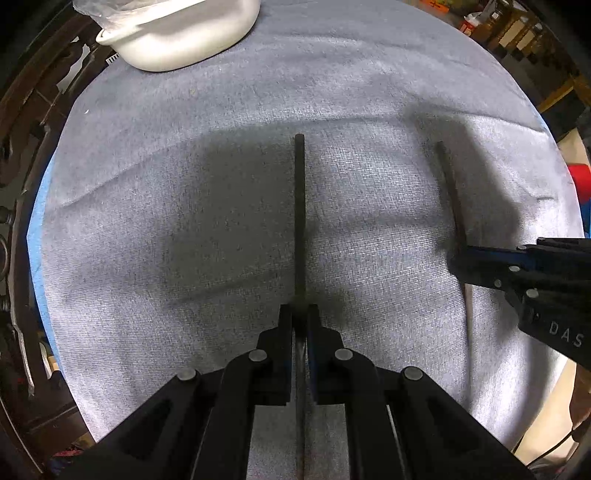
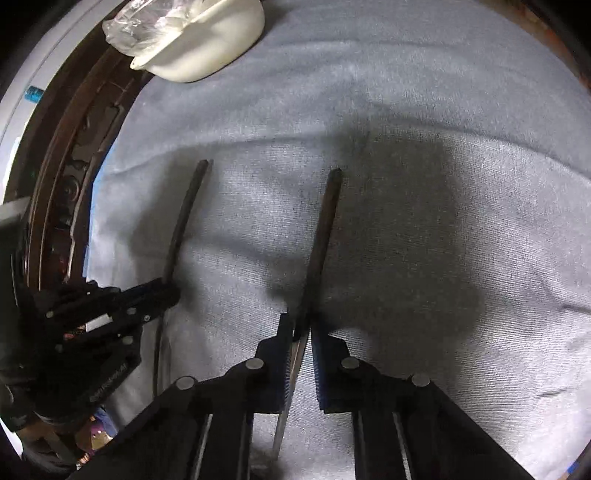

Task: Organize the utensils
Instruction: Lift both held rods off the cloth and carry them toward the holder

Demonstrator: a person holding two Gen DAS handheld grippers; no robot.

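The left gripper (image 1: 300, 314) is clamped on a dark-handled utensil (image 1: 301, 206), its handle reaching straight ahead over the grey cloth (image 1: 184, 221) that covers the table (image 1: 37, 206). The right gripper (image 2: 303, 323) is closed the same way on a second dark-handled utensil (image 2: 325, 229), handle forward and leaning slightly right, metal blade end running back between the fingers. The two utensils lie roughly parallel, well apart, with bare cloth between them.

Open room is widest ahead of both handles — plain wrinkled cloth up to a white bowl (image 1: 177, 40) at the far left, which holds crumpled clear plastic (image 2: 140, 26). The cloth's left edge shows a blue strip, then dark carved wood (image 1: 22, 147) close beside it; the left gripper sits nearer that edge.

Only the left wrist view shows the right edge of the table, with shelves of clutter (image 1: 517, 33) and something red (image 1: 580, 184) beyond it. There the right gripper (image 1: 458, 258) enters from the right, across its utensil (image 1: 448, 184). Only the right wrist view shows the left gripper (image 2: 170, 291) from the side, with the other utensil (image 2: 184, 218) running through it and a thin stretch trailing behind.
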